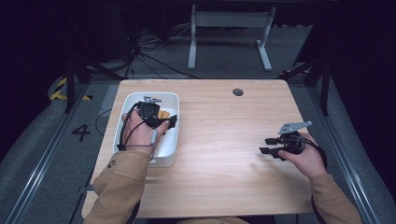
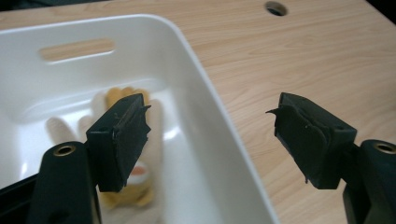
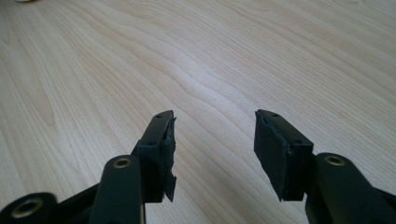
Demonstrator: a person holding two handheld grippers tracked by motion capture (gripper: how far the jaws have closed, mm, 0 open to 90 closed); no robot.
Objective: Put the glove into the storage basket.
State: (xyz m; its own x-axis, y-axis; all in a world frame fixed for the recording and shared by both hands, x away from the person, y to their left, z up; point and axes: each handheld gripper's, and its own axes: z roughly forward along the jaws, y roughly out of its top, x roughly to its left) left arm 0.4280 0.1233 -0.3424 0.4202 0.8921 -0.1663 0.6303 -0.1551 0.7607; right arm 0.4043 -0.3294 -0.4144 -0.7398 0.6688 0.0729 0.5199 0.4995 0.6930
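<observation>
White rectangular plastic tub (image 1: 168,156) on the left part of the wooden table (image 1: 224,154); rounded corners, slot handle cut in its far end wall. Inside it lies a small soft toy (image 2: 133,179), yellow-orange and cream, with a patch of orange near its lower part; blurred in the left gripper view, so its shape cannot be made out further. In the high view a bit of yellow-orange shows in the tub just beyond the left hand (image 1: 142,128).

Left gripper (image 2: 210,135): held over the tub's right wall, jaws wide apart, nothing between them. One jaw hangs above the toy inside the tub; the other is out over bare tabletop. The tub's rim runs between the two. Contact between jaw and toy cannot be told.

Right gripper (image 3: 215,149): over the table's right part, well apart from the tub, jaws apart and empty, wood grain below. Right hand (image 1: 306,158) holds it low.

Round cable hole (image 1: 237,92) near the table's far edge.
</observation>
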